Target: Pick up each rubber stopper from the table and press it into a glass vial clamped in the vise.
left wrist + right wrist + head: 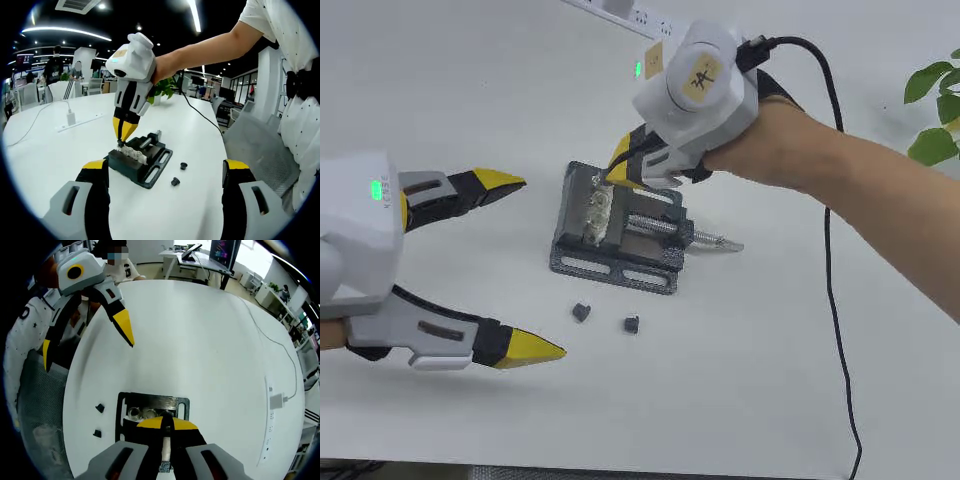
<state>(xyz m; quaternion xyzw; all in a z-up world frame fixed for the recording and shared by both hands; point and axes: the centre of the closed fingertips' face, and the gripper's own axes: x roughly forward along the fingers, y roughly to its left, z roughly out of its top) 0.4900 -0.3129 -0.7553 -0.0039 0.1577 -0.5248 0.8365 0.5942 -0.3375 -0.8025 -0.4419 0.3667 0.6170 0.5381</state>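
A dark vise (616,262) (141,166) (122,427) stands mid-table and clamps a row of glass vials (597,212) (141,413). My right gripper (610,176) (121,141) (167,418) points down with its yellow tips shut, touching the top of the vial row; the tips hide whatever lies under them. Two small dark rubber stoppers (581,312) (631,324) (183,165) (100,408) lie on the table in front of the vise. My left gripper (518,265) (165,167) (87,342) hovers wide open to the left of the vise, holding nothing.
The vise's screw handle (715,240) sticks out to the right. A black cable (832,250) runs from the right gripper down the table's right side. A white power strip (620,12) lies at the far edge, and a plant (935,100) is at the right.
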